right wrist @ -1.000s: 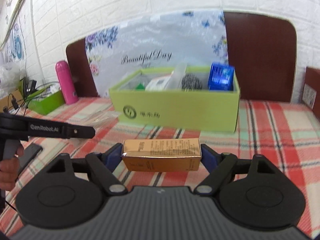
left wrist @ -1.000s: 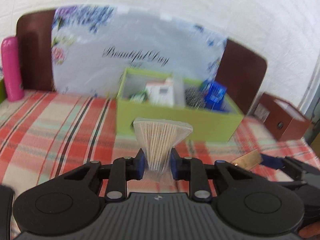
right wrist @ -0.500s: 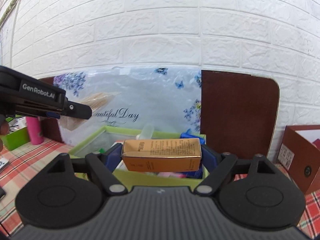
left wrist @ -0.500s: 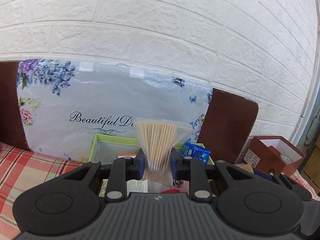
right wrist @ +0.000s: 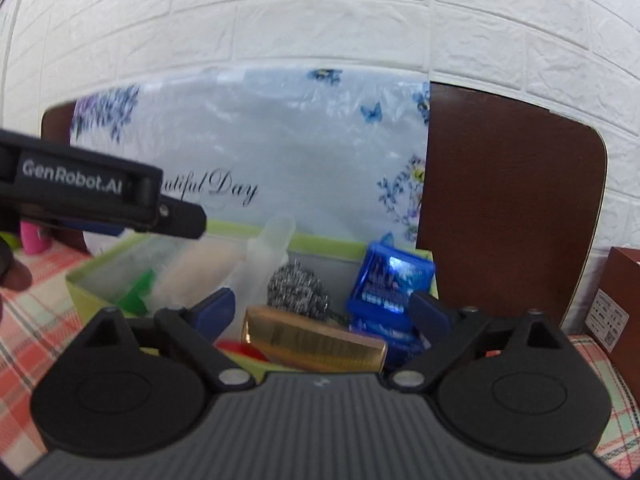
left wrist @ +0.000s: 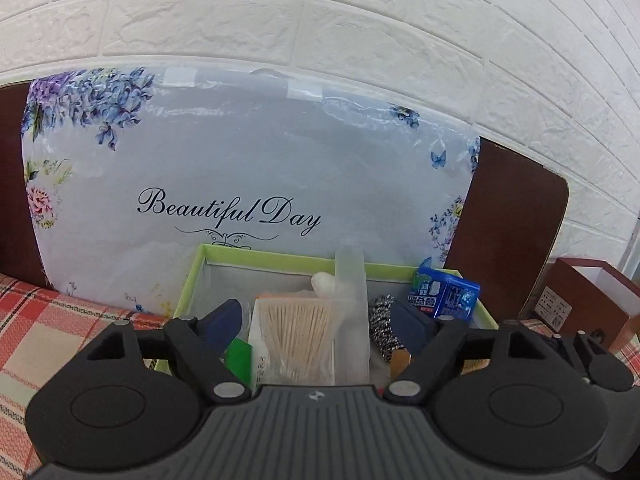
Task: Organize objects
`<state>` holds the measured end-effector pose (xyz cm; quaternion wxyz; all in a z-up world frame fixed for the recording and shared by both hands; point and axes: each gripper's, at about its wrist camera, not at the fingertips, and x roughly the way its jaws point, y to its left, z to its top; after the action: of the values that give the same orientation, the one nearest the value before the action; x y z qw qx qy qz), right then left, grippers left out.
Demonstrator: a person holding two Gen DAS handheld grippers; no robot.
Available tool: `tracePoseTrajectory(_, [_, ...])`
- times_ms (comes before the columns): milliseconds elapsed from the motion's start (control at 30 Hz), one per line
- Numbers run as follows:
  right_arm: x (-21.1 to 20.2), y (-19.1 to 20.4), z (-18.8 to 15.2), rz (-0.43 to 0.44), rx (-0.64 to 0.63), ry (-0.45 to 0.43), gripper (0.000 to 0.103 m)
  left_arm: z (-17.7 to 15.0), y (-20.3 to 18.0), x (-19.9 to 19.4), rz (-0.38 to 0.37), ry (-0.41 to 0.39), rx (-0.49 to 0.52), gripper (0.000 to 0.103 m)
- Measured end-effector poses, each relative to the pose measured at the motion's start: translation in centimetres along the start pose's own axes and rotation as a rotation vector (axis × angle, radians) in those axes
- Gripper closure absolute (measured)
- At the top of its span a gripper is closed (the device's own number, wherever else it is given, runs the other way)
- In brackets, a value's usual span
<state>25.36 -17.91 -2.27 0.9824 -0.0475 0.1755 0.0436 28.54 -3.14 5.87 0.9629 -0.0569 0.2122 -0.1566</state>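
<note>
The bag of toothpicks (left wrist: 296, 332) and the gold box (right wrist: 316, 342) sit in the green box (left wrist: 188, 280), among its other contents. Both grippers, left (left wrist: 316, 320) and right (right wrist: 320, 308), have just been opening and stand wide, gripping nothing. Risk: pulling back low, a finger may snag the bag or tip the clear tube (left wrist: 352, 304).
</note>
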Motion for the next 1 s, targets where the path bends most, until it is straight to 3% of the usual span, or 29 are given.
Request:
tracePoseTrajectory(300, [-4.2,0.1,-0.6,-0.052,0.029,-0.014,0.000,0.0,-0.3,-5.0,0.091,-0.016,0.012,0.014])
tracePoseTrajectory(500, [-8.7,-0.2,0.1,-0.069,0.075,0.070,0.000,-1.3,-1.3,-9.3,0.147,0.022,0.004,0.011])
tracePoseTrajectory(733, [-13.7,0.3,-1.4,-0.058,0.113,0.164,0.000,-4.4,-2.1,-13.2,0.215,0.078,0.022,0.008])
tracePoseTrajectory(1000, [-18.2,1.5,-3.6,-0.079,0.129,0.194,0.000,-7.2,-2.6,-15.7,0.246,0.132,0.033,0.008])
